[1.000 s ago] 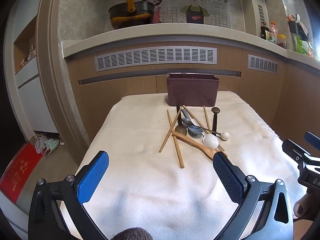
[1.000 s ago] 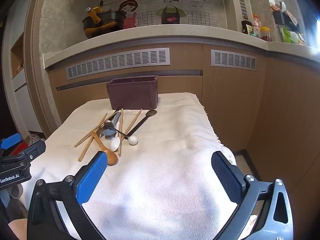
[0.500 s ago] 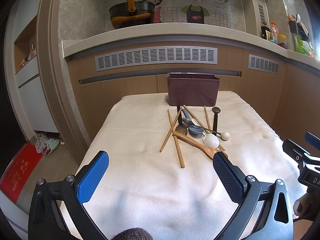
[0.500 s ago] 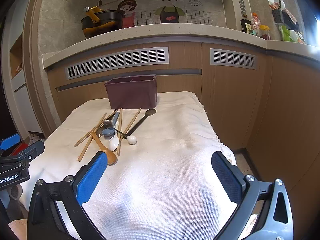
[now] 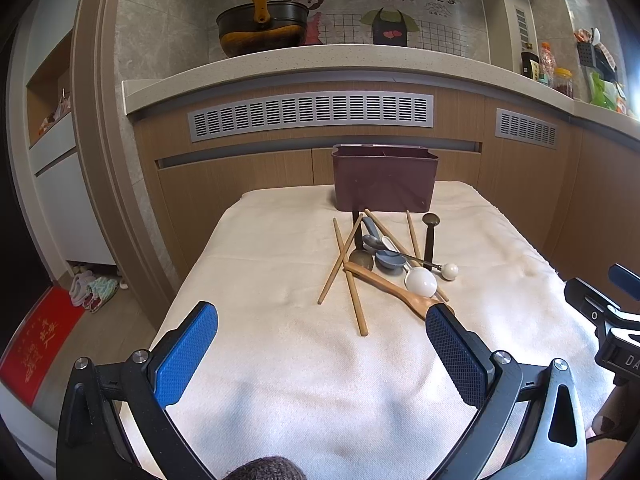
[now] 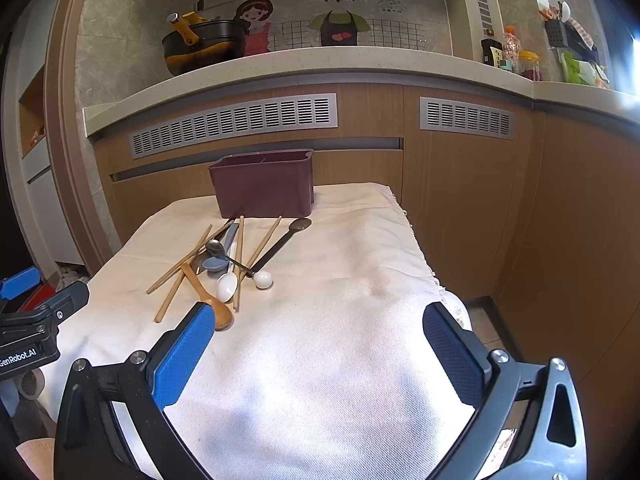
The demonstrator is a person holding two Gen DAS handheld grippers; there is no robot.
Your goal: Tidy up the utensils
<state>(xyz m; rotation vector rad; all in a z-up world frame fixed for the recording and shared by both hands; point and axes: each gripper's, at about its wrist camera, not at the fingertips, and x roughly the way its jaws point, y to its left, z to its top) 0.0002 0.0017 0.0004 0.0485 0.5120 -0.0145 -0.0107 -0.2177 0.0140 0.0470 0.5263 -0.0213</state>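
A pile of utensils lies on a cloth-covered table: several wooden chopsticks, a wooden spoon, a white spoon, a blue spoon, a metal spoon and a dark spoon. A maroon utensil box stands behind them. My left gripper is open and empty, short of the pile. My right gripper is open and empty, to the right of the pile; the box is beyond.
A wood-panelled counter wall with vents rises behind the table. A pot sits on the counter top. The table's right edge drops to the floor. Slippers and a red mat lie left.
Both grippers have crept slightly forward and up; the box looks a little higher in the right view. Nothing on the table has moved.
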